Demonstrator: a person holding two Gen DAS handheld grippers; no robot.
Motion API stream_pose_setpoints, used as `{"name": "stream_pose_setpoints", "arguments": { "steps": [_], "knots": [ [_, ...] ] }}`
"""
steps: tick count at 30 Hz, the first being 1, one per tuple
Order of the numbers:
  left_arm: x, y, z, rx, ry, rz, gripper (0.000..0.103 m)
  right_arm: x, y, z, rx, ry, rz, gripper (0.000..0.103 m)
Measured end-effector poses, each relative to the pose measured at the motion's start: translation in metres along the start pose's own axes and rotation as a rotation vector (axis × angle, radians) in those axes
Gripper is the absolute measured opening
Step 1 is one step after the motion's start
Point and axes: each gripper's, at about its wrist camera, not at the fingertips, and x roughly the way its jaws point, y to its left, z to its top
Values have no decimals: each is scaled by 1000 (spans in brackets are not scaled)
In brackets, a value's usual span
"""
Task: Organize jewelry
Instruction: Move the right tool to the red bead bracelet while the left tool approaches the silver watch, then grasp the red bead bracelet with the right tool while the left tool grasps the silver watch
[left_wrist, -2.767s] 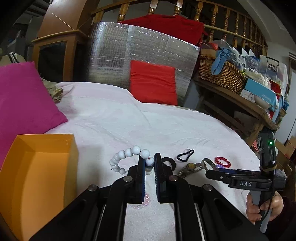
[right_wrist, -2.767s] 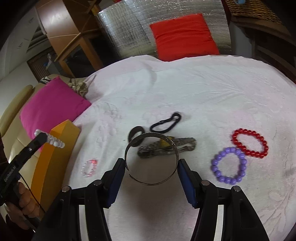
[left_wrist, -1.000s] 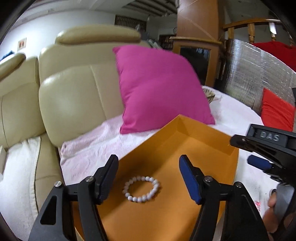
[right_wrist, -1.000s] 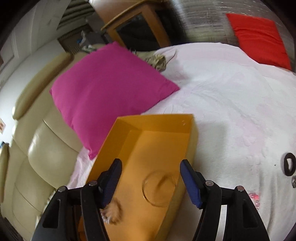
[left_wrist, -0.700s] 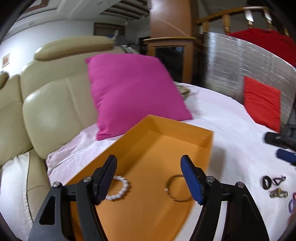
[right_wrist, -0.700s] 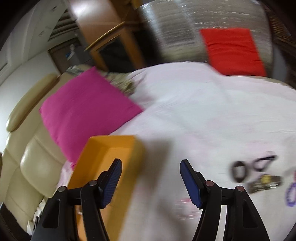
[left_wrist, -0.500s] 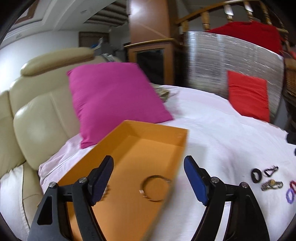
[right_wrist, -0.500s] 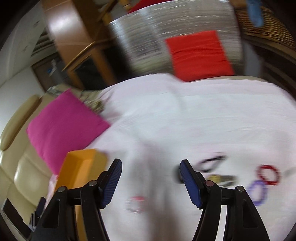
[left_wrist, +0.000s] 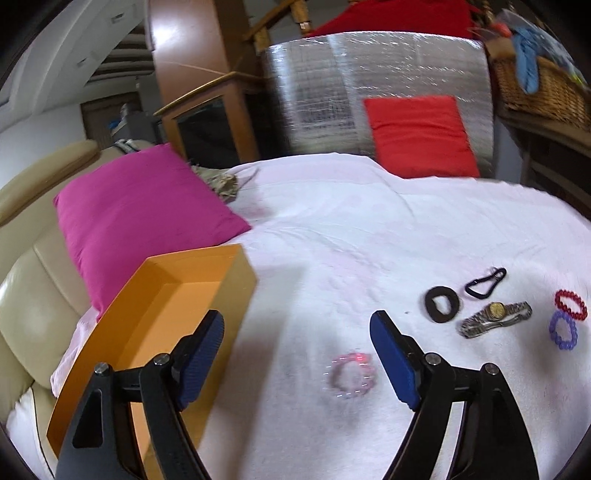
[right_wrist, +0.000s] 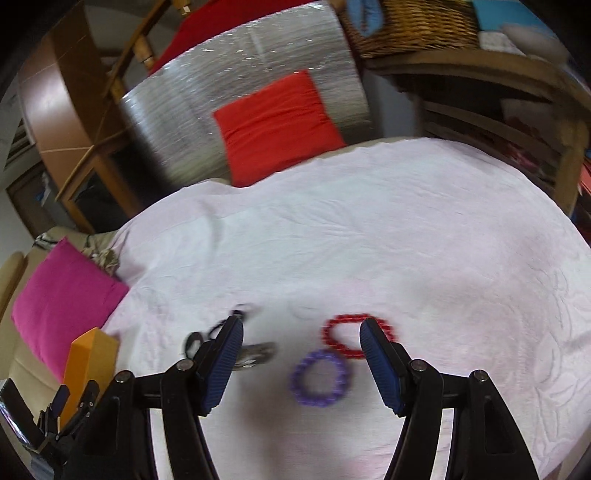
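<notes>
Jewelry lies spread on the white cloth (left_wrist: 369, 229) in front of me. Through my left camera, going left to right: the orange box (left_wrist: 173, 306) sits at the cloth's left edge, just below the pink pillow (left_wrist: 136, 210). My left gripper (left_wrist: 297, 338) hangs above the cloth with its jaws opening and nothing between the pads; its left finger (left_wrist: 203, 347) overlaps the box's wall. A pale pink bracelet (left_wrist: 351, 374) lies on the cloth between the fingers, close to the right one. Further right come a black ring (left_wrist: 441, 303), a black clip (left_wrist: 484, 282), a watch (left_wrist: 495, 318), then a red bracelet (left_wrist: 570, 304) touching a purple bracelet (left_wrist: 563, 329) below it.

Through my right camera, the box corner shows at far left, well apart from the beads. My right gripper (right_wrist: 301, 349) stands wide and empty above the cloth. Its left finger hides part of the blurred watch. Both bead bracelets lie on the cloth between the pads, the red one partly behind the right finger.
</notes>
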Motion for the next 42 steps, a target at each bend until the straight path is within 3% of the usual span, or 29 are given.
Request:
{"name": "stream_pose_setpoints", "arguments": {
  "steps": [6, 17, 24, 28, 33, 34, 36, 40, 42],
  "knots": [
    [8, -22, 1, 31, 14, -83, 82, 2, -36, 9, 70, 40, 17, 70],
    [12, -70, 3, 116, 32, -285, 82, 23, -75, 7, 172, 194, 135, 70],
    [28, -83, 6, 129, 61, -358, 81, 48, -81, 10, 185, 231, 92, 68],
    [44, -77, 7, 84, 108, -417, 81, 67, -72, 9, 137, 273, 48, 53],
    [51, -84, 3, 119, 134, -502, 81, 80, -62, 6, 75, 276, -32, 48],
    [51, -87, 2, 131, 136, -521, 81, 83, -61, 6, 61, 277, -46, 41],
    [52, -93, 2, 153, 140, -550, 77, 88, -59, 5, 34, 280, -76, 38],
    [62, -101, 3, 163, 181, -610, 53, 91, -50, 3, -40, 266, -129, 27],
    [67, -104, 3, 165, 192, -620, 51, 92, -48, 2, -73, 255, -158, 21]
  ]
}}
